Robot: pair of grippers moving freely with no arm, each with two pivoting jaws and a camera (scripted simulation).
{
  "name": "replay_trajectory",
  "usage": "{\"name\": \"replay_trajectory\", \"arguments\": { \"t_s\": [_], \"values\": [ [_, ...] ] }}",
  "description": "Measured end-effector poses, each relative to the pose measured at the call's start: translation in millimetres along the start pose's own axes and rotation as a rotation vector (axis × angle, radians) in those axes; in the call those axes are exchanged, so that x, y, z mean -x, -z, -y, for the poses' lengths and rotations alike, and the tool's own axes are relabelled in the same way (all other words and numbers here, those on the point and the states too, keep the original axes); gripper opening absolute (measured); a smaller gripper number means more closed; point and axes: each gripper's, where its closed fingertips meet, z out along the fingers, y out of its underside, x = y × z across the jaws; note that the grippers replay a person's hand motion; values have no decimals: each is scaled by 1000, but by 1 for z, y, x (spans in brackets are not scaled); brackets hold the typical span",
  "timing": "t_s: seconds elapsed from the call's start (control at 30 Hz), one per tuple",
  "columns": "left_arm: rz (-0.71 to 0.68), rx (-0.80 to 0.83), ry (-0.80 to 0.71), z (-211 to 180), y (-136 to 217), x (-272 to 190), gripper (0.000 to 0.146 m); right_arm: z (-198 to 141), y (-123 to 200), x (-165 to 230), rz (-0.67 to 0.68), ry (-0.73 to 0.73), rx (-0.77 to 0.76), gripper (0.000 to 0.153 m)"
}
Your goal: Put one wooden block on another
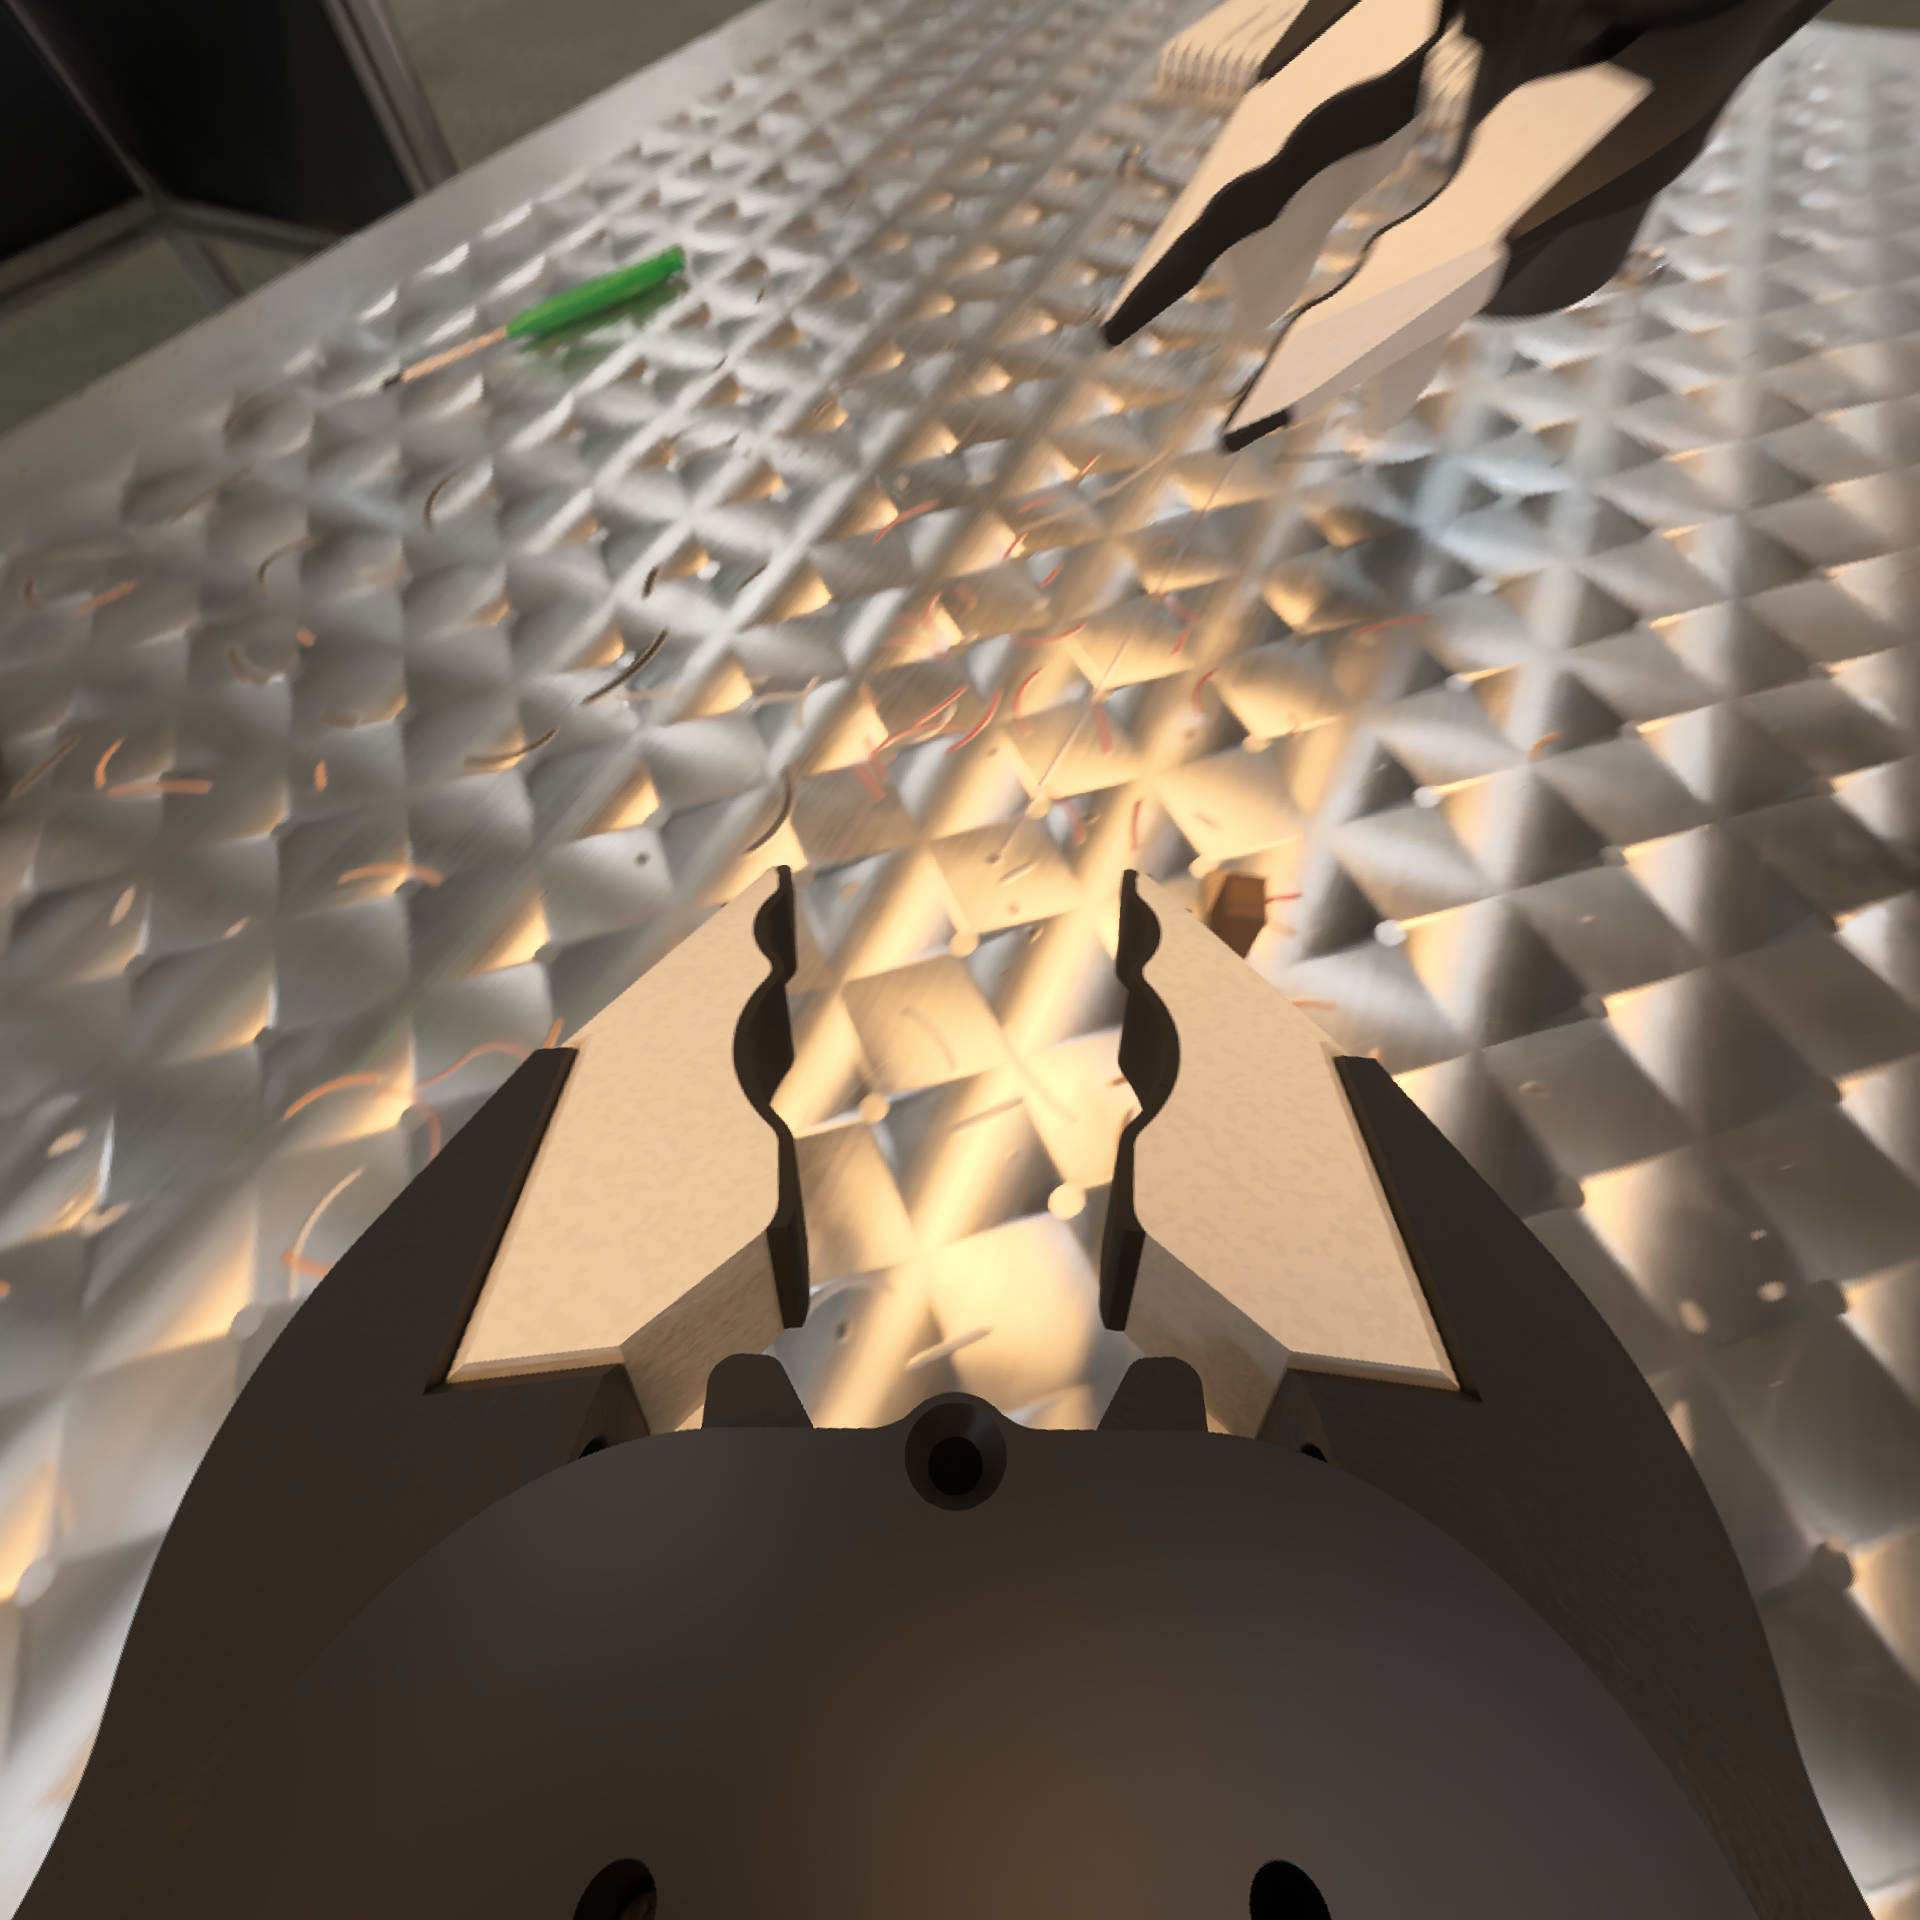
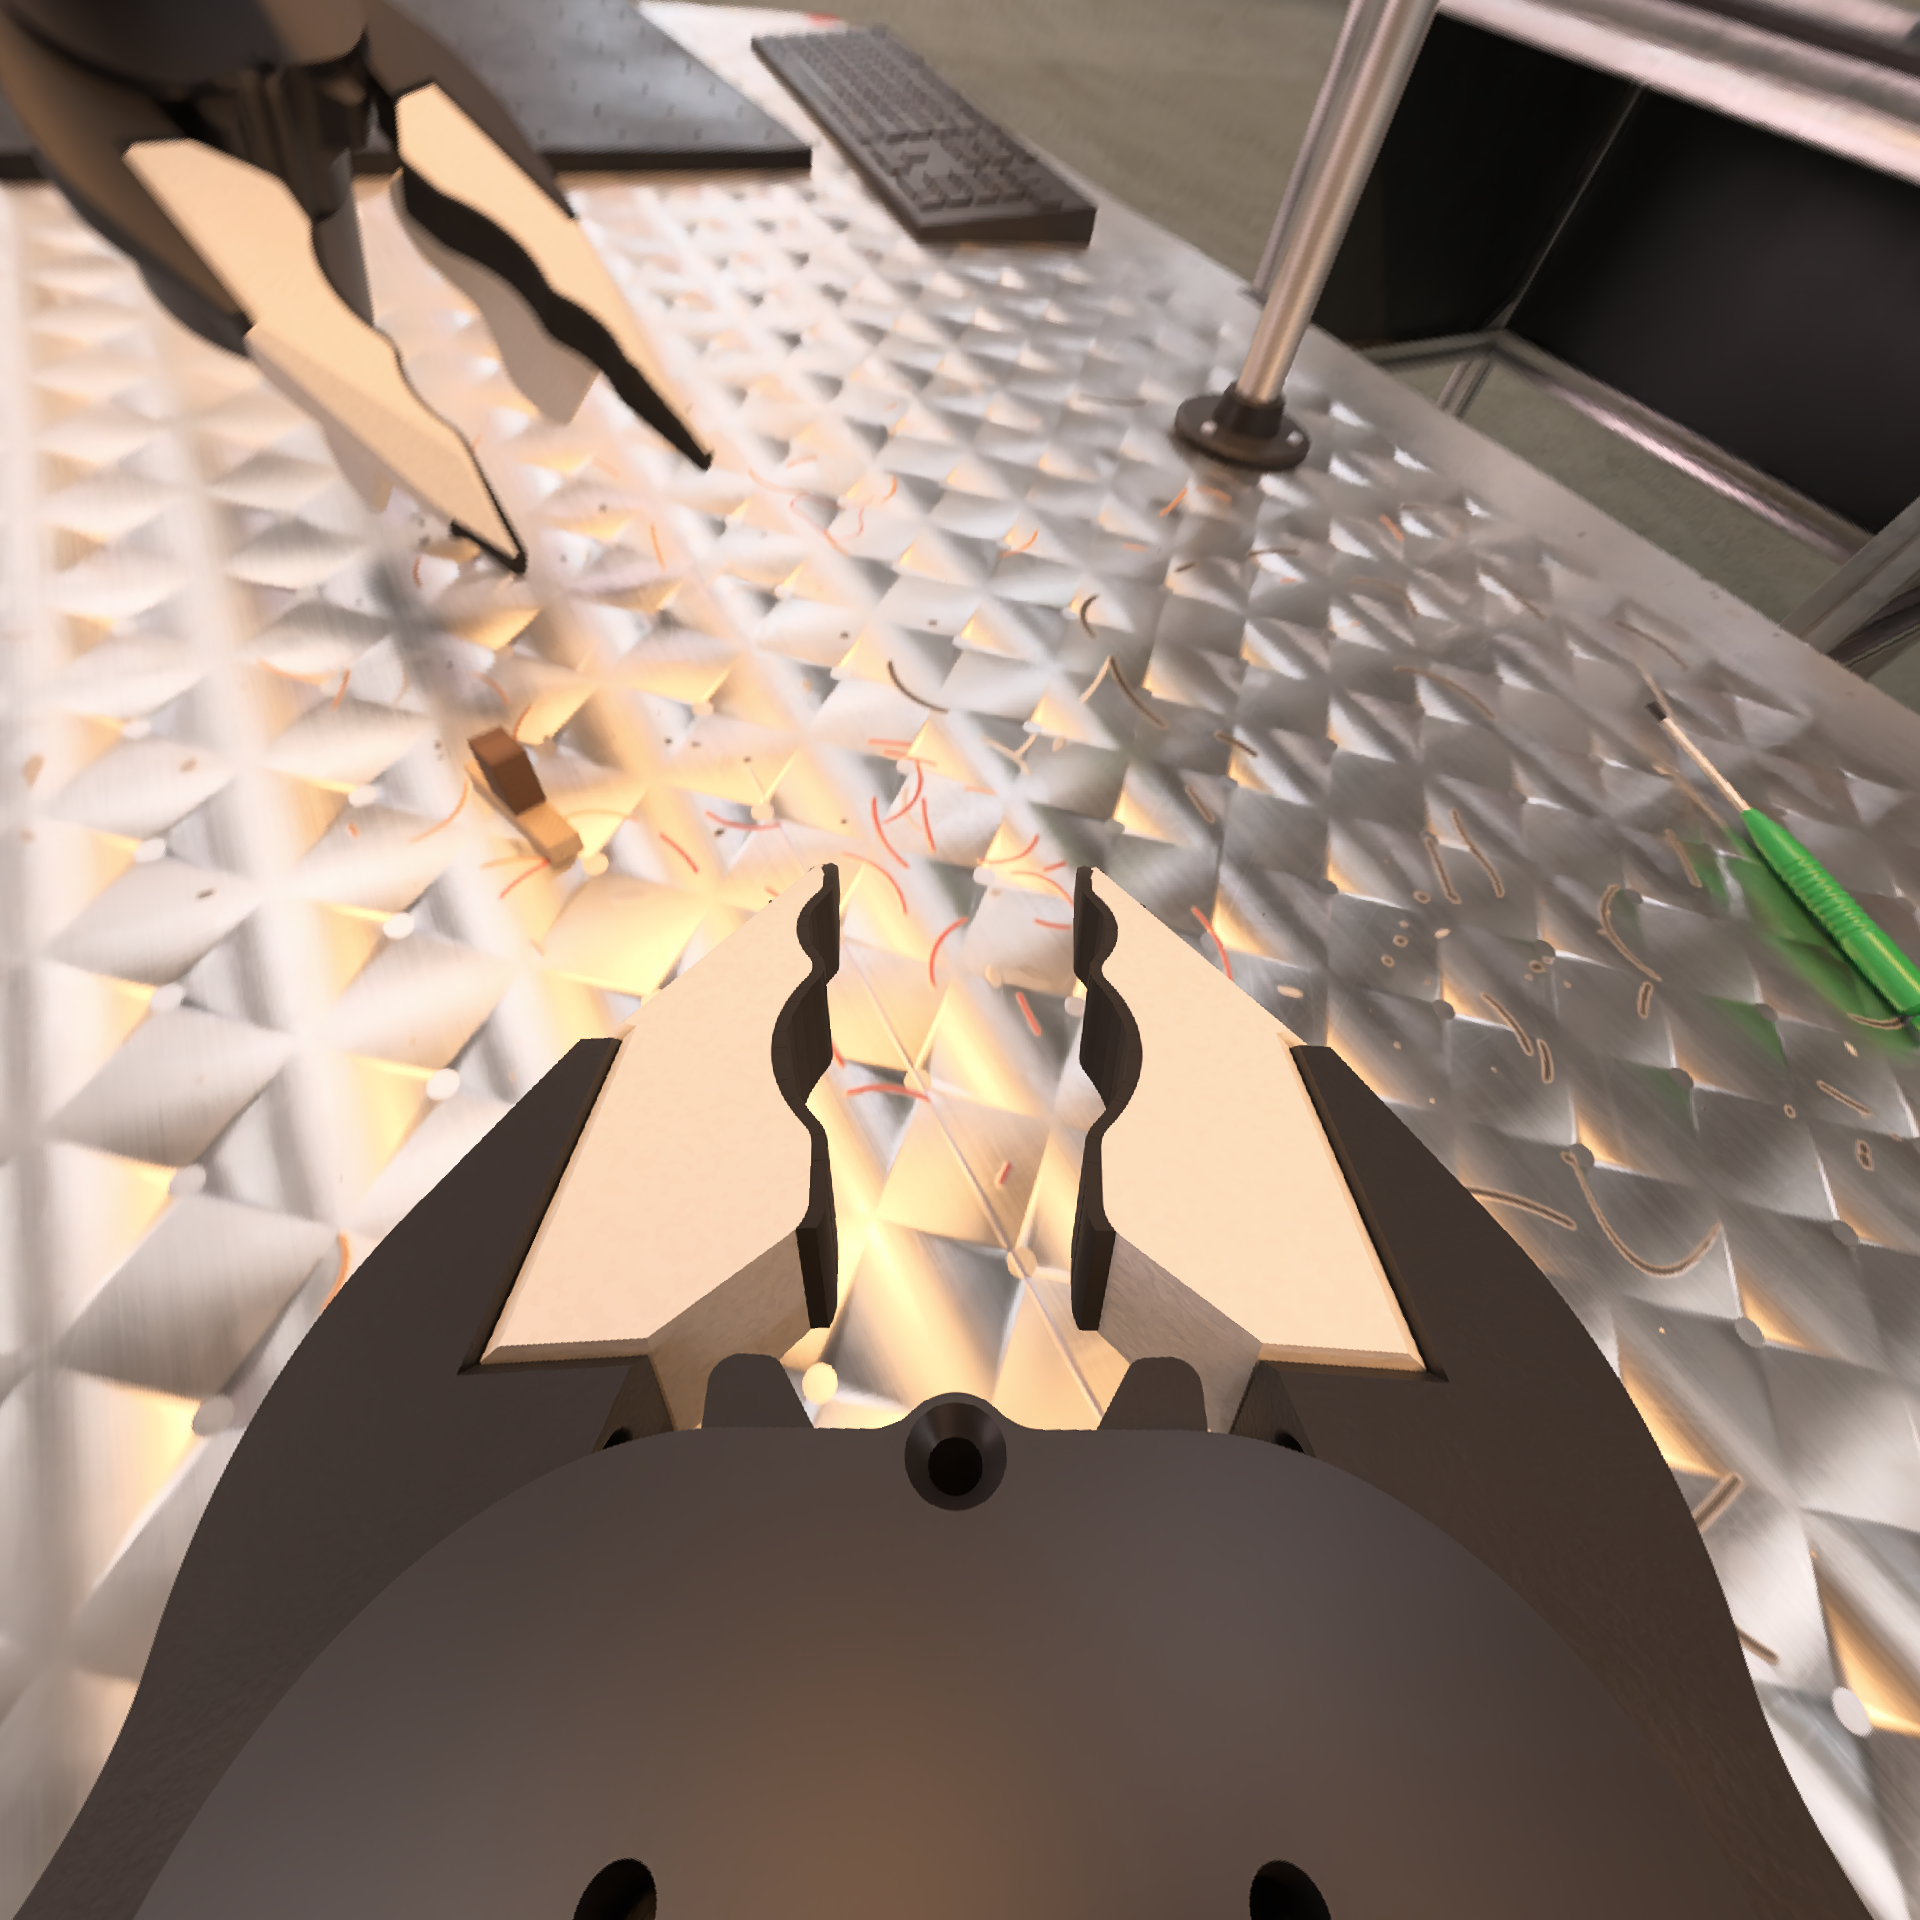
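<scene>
Two small wooden blocks lie touching on the shiny patterned metal table, a darker brown one [image 2: 502,762] and a paler one [image 2: 549,826]. In the left wrist view only one brown block [image 1: 1233,902] shows, just right of my right fingertip. My left gripper [image 1: 956,883] is open and empty above the table; it also shows in the right wrist view [image 2: 608,509] at upper left. My right gripper [image 2: 956,878] is open and empty, right of the blocks; it also shows in the left wrist view [image 1: 1179,382] at upper right. A small pale piece [image 2: 447,549] lies by the left gripper's tip.
A green-handled screwdriver [image 2: 1818,904] [image 1: 597,301] lies near one table edge. A dark keyboard [image 2: 925,135] and a dark mat [image 2: 623,94] sit at the far side. A metal pole stands on a round base [image 2: 1242,431]. Thin curled shavings are scattered over the table [image 2: 1351,831].
</scene>
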Motion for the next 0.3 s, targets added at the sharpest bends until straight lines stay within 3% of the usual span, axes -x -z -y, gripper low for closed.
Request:
{"name": "replay_trajectory", "arguments": {
  "t_s": [0.17, 0.3],
  "values": [
    [-13, 108, 6, -31, -8, 14, 91, -26, 7, 15, 118, 52, 197, 46],
    [7, 151, -52, -38, -15, 13, 85, -44, 14, 33, 228, 63, 339, 46]
  ]
}}
